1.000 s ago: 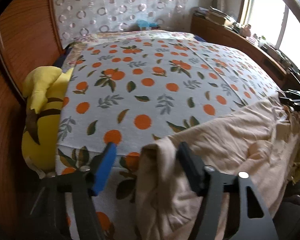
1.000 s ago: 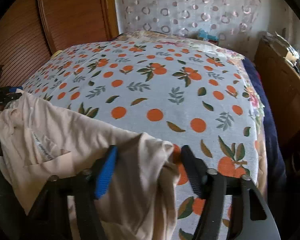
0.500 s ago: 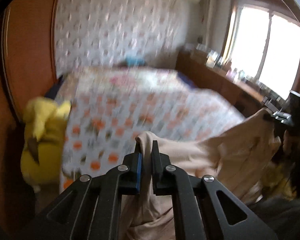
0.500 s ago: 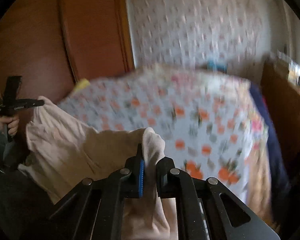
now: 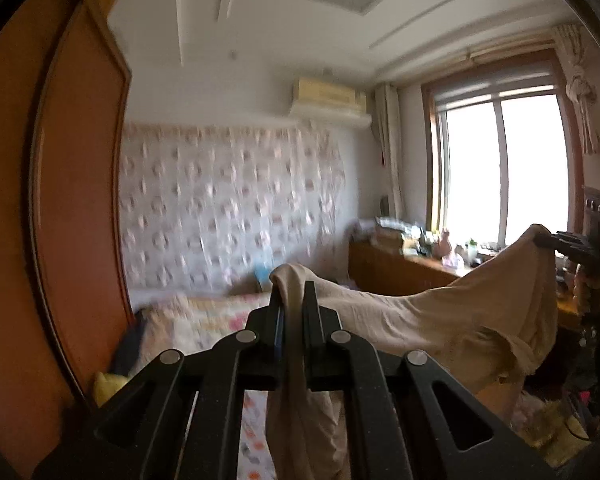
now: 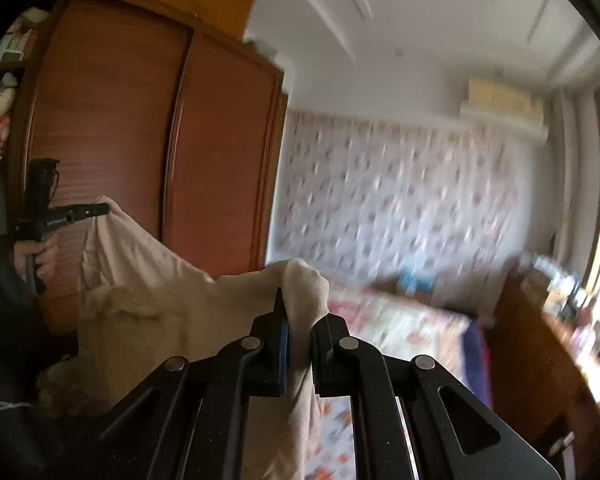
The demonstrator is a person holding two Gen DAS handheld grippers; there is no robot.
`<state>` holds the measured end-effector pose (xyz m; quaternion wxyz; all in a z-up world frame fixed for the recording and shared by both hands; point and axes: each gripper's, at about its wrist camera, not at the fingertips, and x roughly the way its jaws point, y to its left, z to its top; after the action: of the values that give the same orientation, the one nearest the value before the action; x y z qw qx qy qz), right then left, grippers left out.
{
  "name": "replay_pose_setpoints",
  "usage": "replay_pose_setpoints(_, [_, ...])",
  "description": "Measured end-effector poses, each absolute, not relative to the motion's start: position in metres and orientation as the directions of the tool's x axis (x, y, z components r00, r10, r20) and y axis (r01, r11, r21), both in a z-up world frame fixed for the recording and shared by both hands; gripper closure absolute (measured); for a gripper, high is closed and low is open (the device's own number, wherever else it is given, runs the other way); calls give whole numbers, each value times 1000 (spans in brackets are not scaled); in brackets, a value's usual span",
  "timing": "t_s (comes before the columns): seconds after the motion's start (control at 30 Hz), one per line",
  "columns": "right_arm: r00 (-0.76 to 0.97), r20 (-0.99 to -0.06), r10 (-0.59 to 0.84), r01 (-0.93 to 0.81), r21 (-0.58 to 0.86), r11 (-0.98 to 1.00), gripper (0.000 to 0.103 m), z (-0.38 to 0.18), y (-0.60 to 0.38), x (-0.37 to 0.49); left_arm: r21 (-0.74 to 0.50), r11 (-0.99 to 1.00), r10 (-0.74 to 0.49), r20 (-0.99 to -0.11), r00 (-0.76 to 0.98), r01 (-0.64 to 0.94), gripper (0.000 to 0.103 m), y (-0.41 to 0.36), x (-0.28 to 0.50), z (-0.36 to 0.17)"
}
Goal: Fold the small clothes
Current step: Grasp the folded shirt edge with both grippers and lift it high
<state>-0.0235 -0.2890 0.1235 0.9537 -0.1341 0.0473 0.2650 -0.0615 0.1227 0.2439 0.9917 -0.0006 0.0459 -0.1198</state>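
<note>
A pale beige garment [image 5: 452,320] hangs in the air, stretched between both grippers well above the bed. My left gripper [image 5: 292,296] is shut on one corner of it, cloth bunched between the pads and trailing down. In the right wrist view my right gripper [image 6: 298,312] is shut on the other corner of the garment [image 6: 148,280]. Each view shows the other gripper across the cloth: the right gripper [image 5: 556,240] at the far right, the left gripper [image 6: 96,210] at the far left, held by a hand [image 6: 36,256].
The bed [image 5: 204,320] with a floral and orange-print cover lies low in both views. A wooden wardrobe [image 6: 140,140] stands to the left, a wooden sideboard [image 5: 404,272] with clutter under the window [image 5: 500,168] to the right. A yellow plush [image 5: 108,384] sits beside the bed.
Both grippers closed on the garment's corners on the bed, then rose sharply and tilted up to level. The garment has come off the bed and now hangs spread between them.
</note>
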Motion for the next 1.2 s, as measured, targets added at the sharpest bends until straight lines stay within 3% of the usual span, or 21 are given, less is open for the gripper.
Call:
replay_pose_setpoints(0.3, [903,-30,429,-414,-333,847,95,231,-291,-60,90,991,-111,91,990,103,95,139,-88,334])
replay_pose_setpoints(0.57, [921,-10,390,-363,-391,846,95,233,-269,-79,101,992,-95,133,987,82,95,150,-94,327])
replay_pose_setpoints(0.9, [928,-73,366,-364,-392,845,95,224,-273,-40,98,994,-63,65,996,56,95,137,-52,325])
replay_pose_setpoints(1.07, [933,-165,319,-359,-386,850,95,213,-269,-5,124,992,-8,-7,1000,9,95,131,0,297])
replay_pose_setpoints(1.2, [924,-235,300,-369,-353,860,95,174,-263,49,126,992,13,-87,996,-2,95,126,55,257])
